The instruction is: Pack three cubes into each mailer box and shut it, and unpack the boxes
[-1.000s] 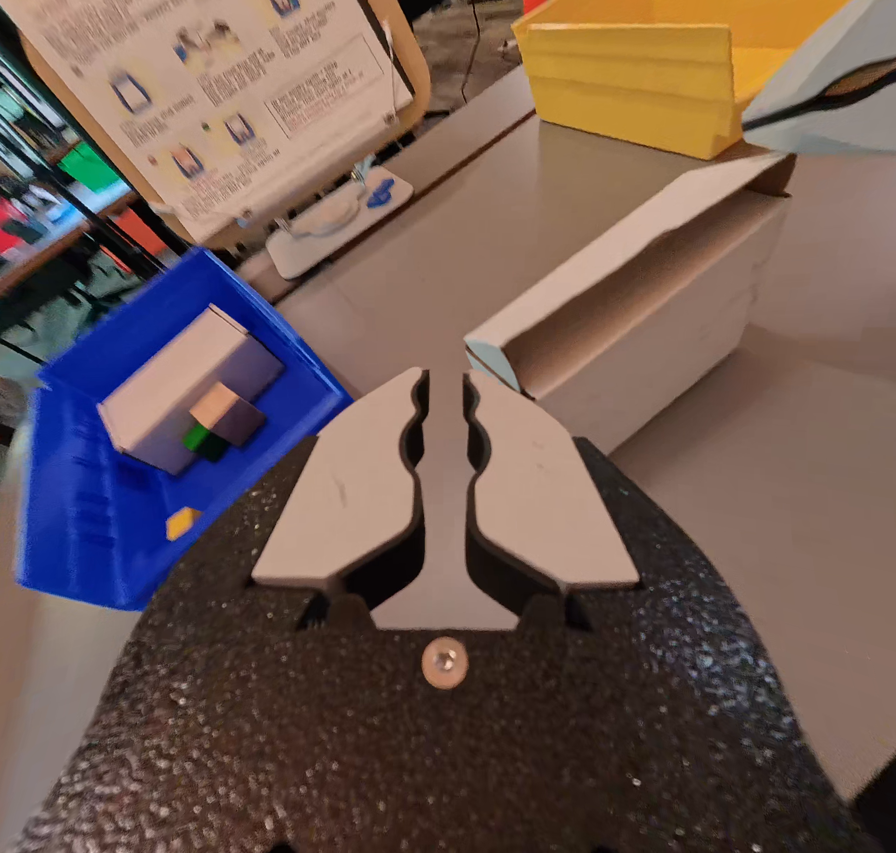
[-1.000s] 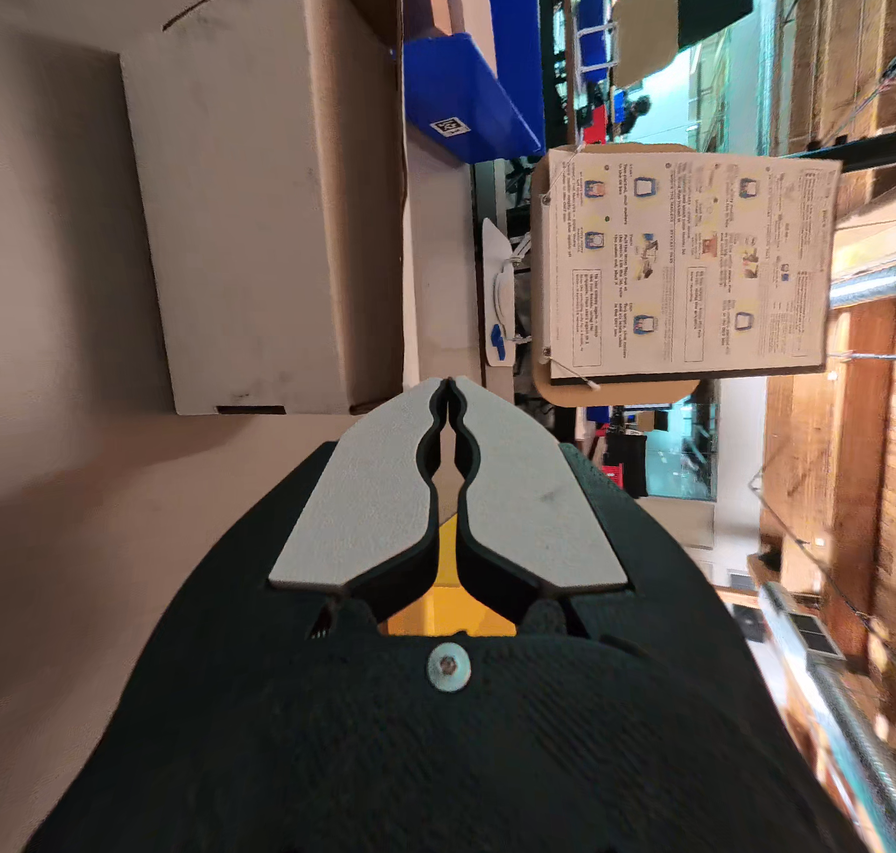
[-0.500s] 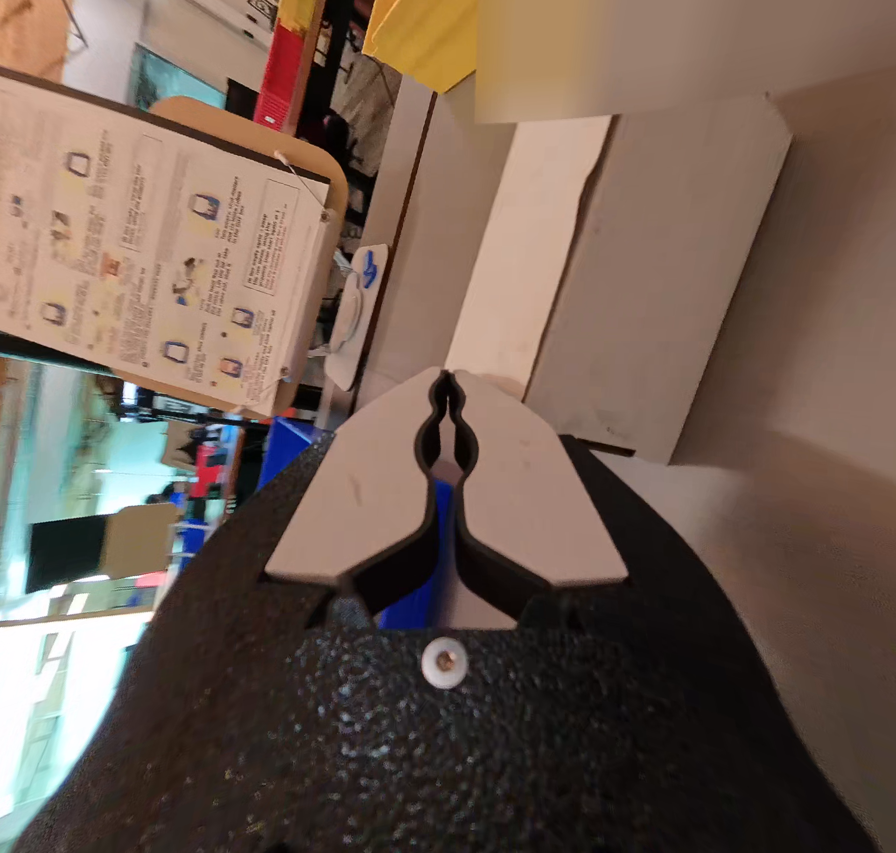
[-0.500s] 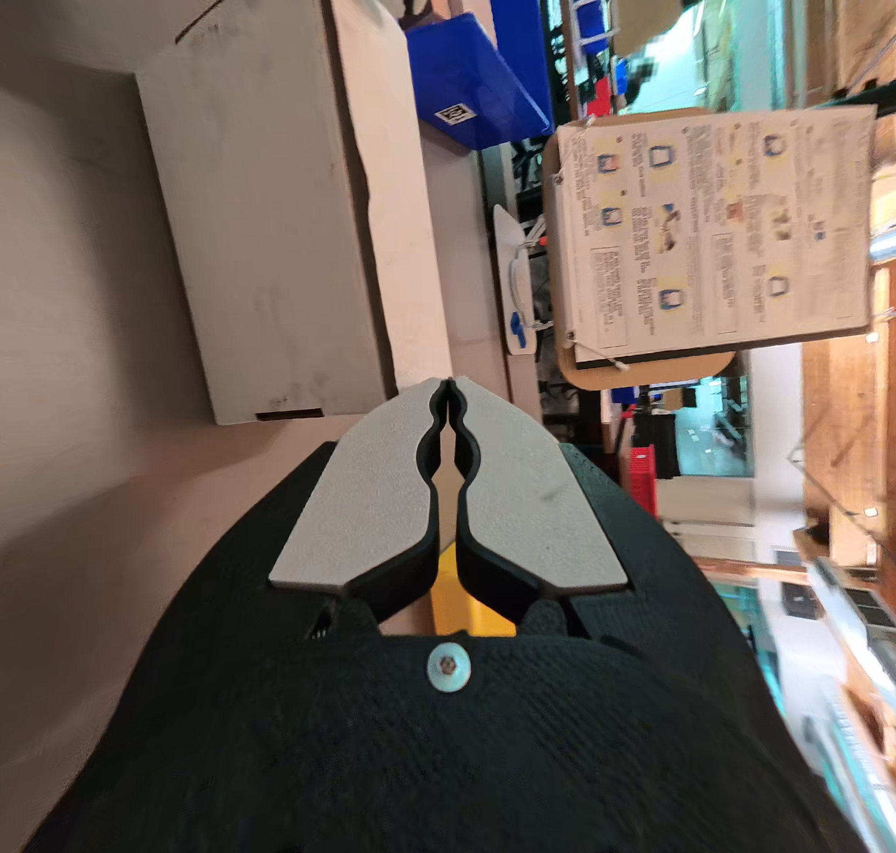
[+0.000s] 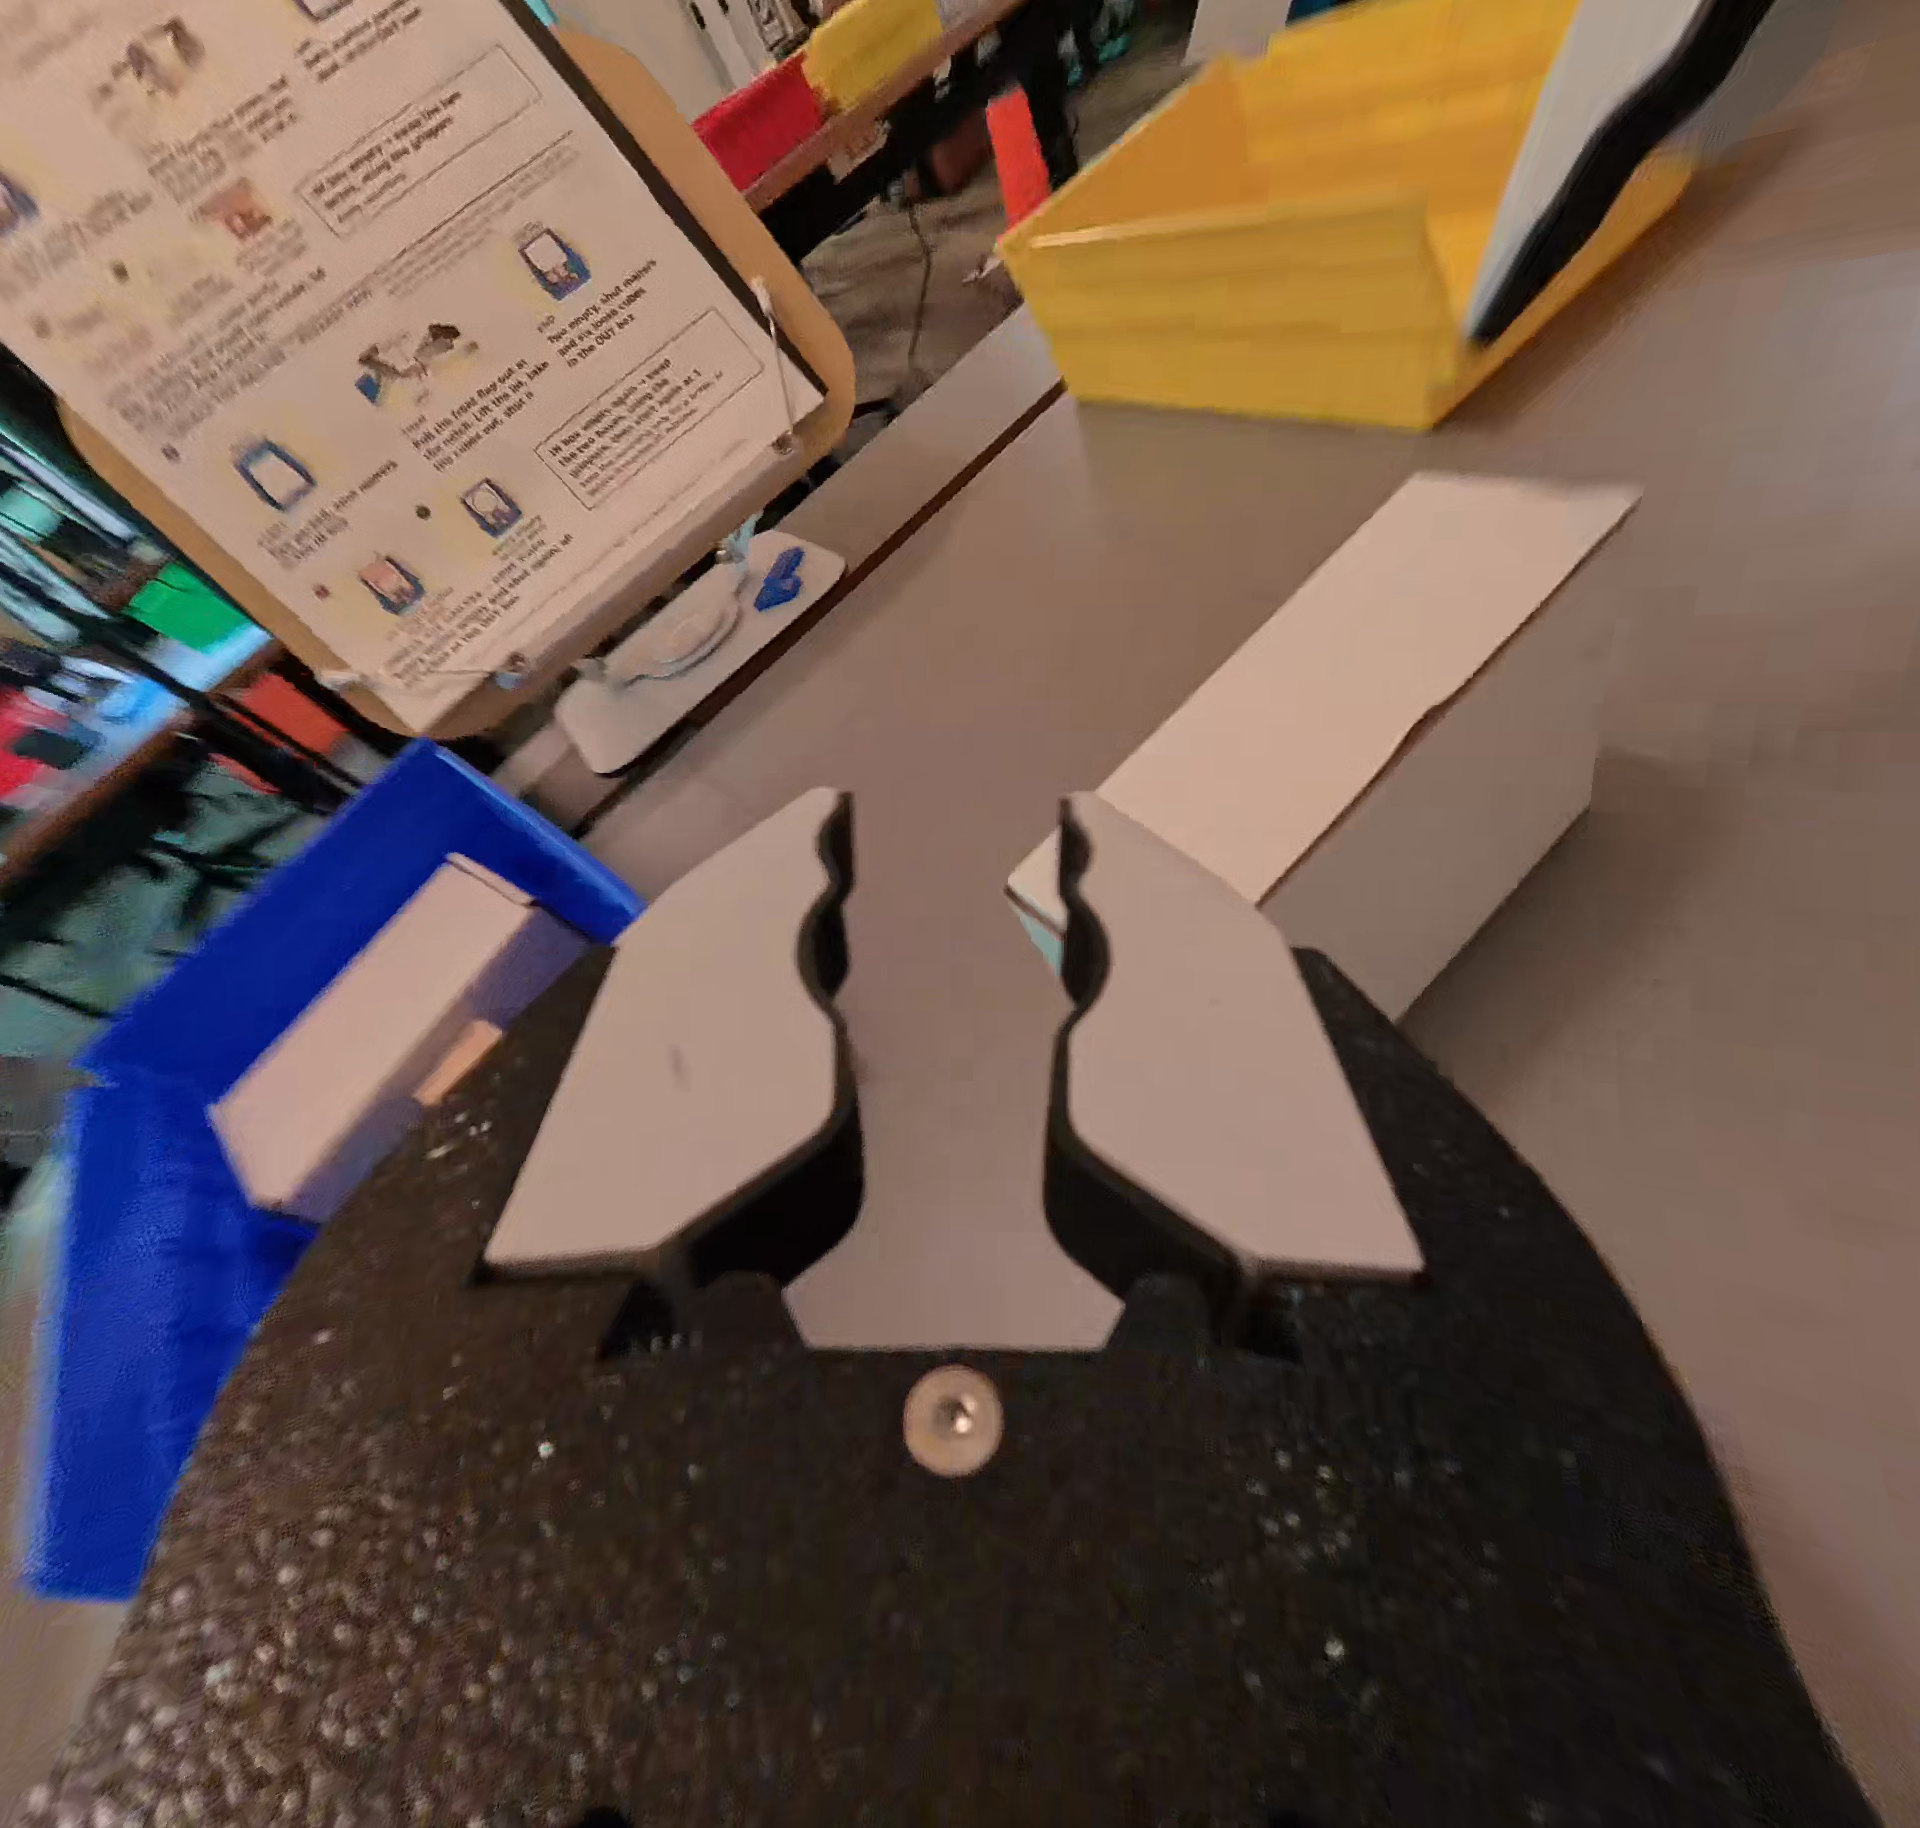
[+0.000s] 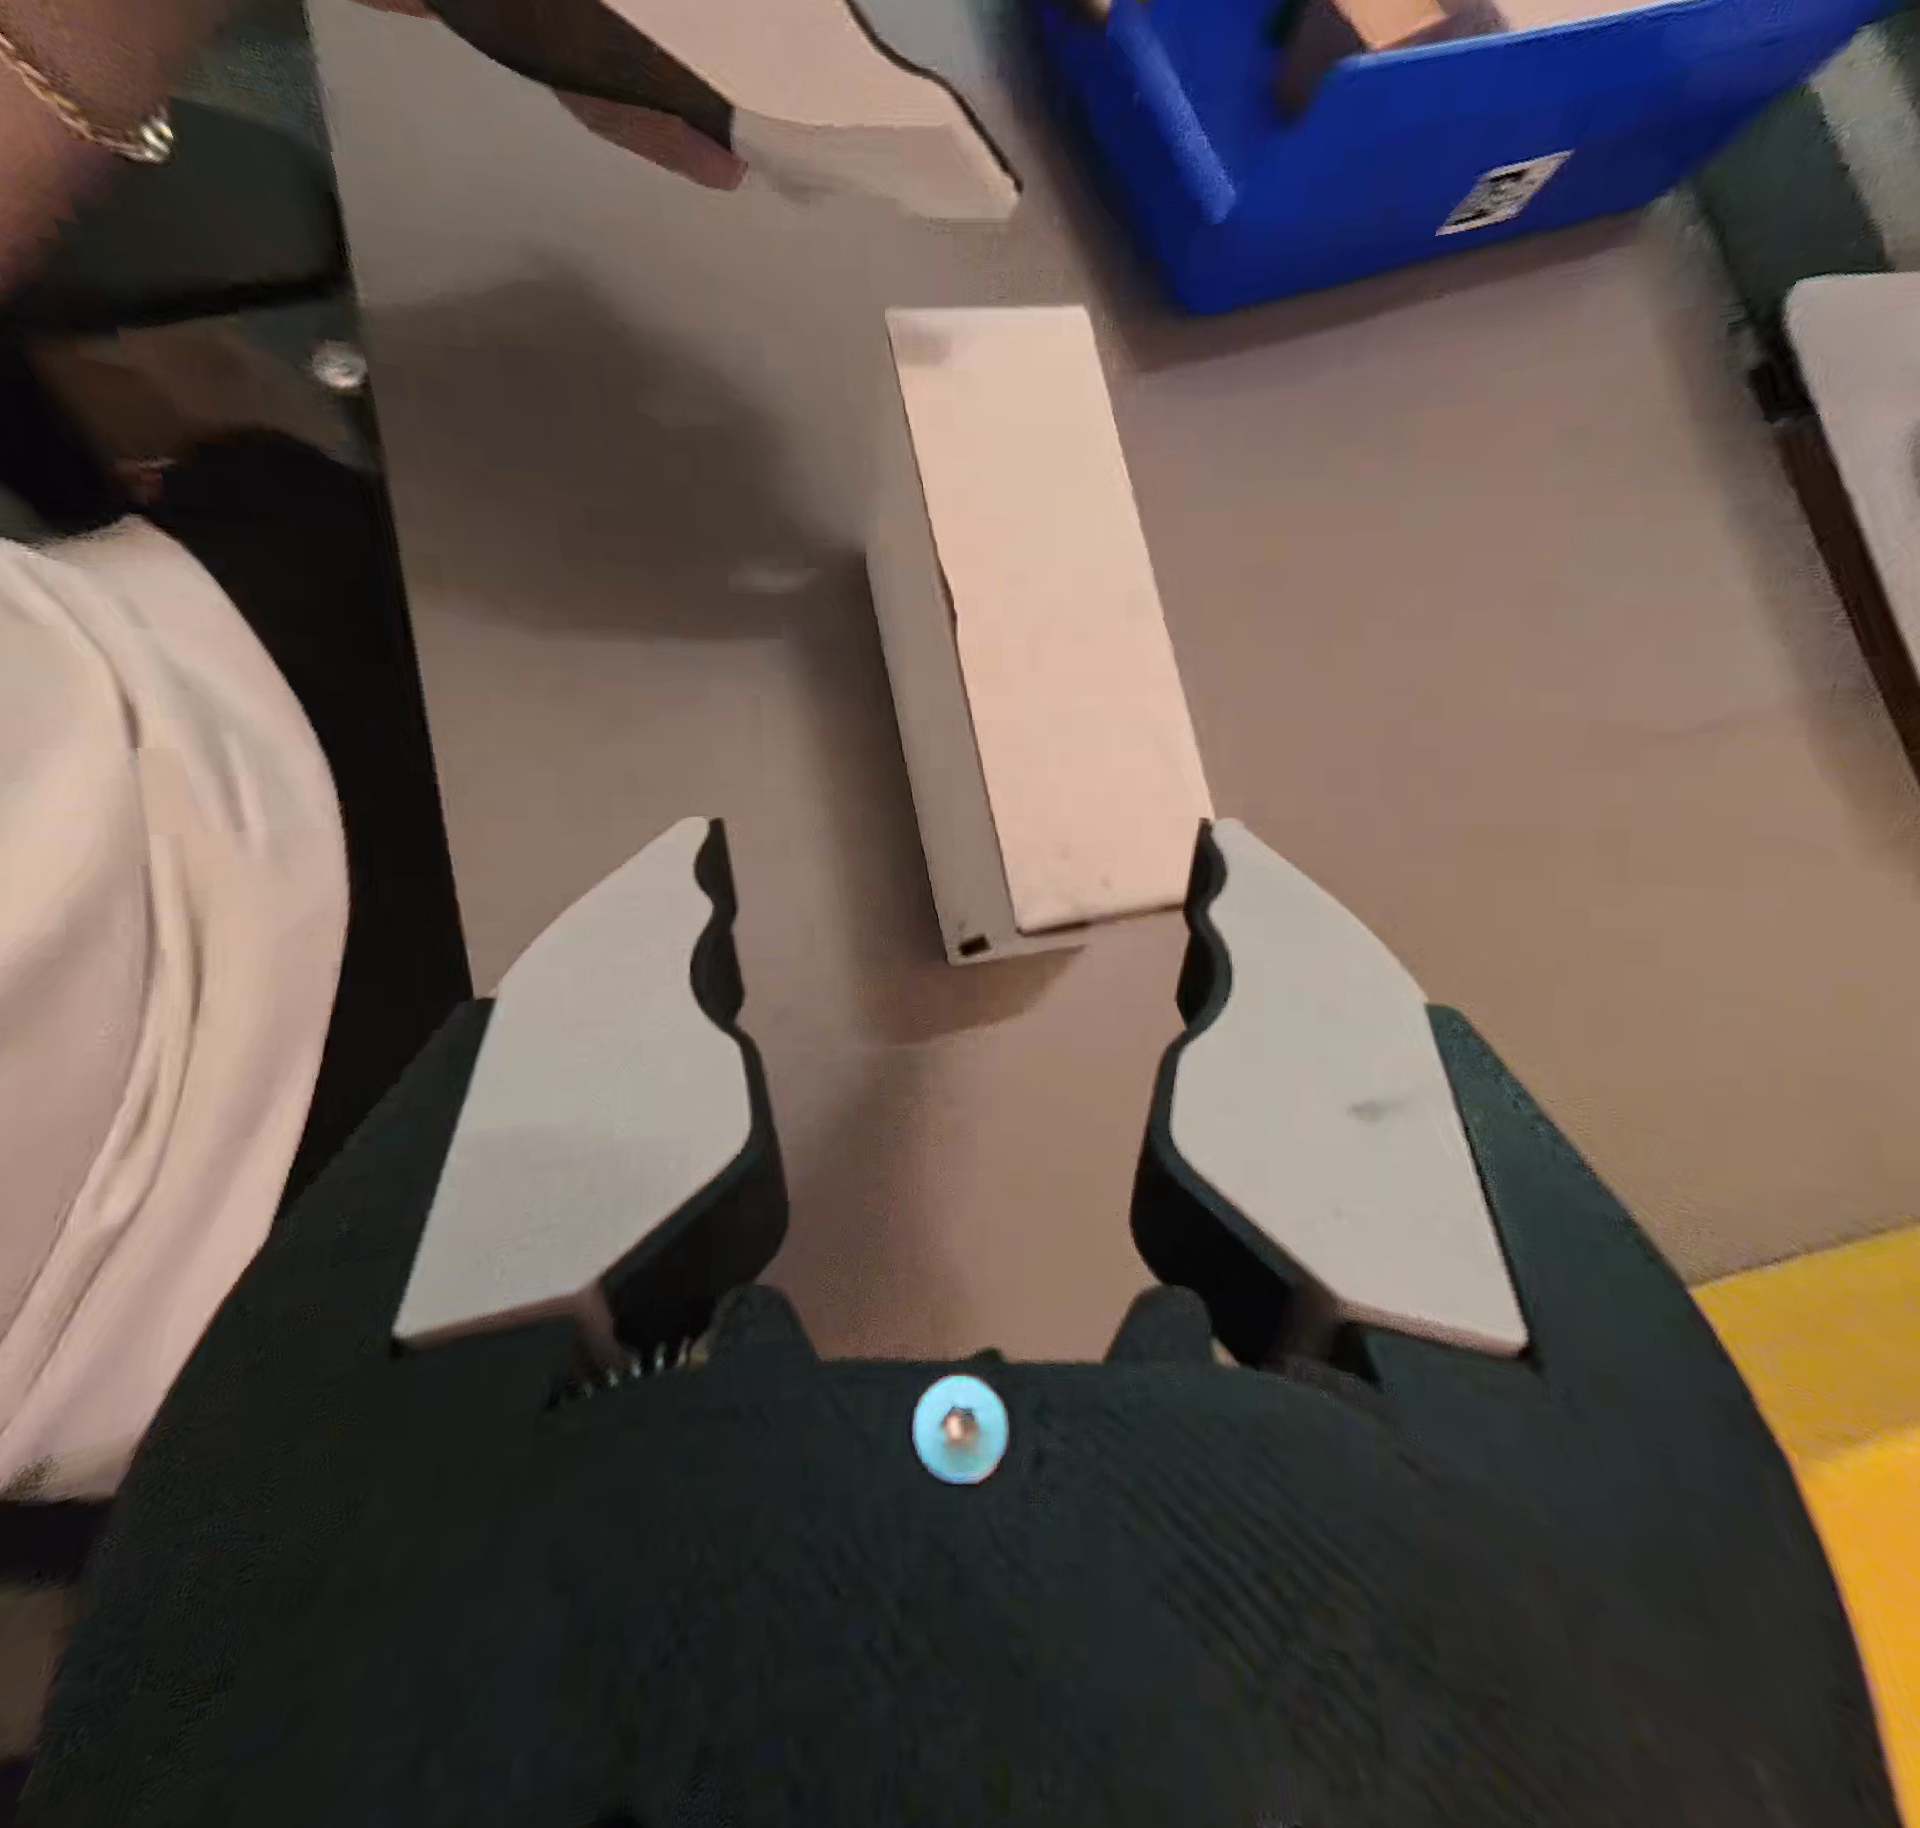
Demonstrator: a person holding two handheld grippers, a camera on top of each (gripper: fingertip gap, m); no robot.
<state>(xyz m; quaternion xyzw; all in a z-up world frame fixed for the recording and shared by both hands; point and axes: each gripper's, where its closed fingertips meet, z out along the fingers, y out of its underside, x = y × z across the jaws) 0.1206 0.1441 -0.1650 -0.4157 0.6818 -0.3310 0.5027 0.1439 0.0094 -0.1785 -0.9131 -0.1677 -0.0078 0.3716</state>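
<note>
L claw [image 5: 956, 812] + R claw [image 6: 956, 843] now spread, were pinched | mailer box [image 6: 1039, 615] lid flat

Your left gripper [image 5: 956, 822] has bare table [image 5: 1039, 552] ahead at 12 o'clock. Closed white mailer box [image 5: 1382, 739] blocks 1–2 o'clock, just beside the right fingertip. Blue bin [image 5: 343, 874] walls off 9–10 o'clock, instruction board [image 5: 416, 324] stands at 11, yellow bin [image 5: 1299, 292] far at 1. Your right gripper [image 6: 961, 843] faces the box at 12; open tabletop at 3.
</note>
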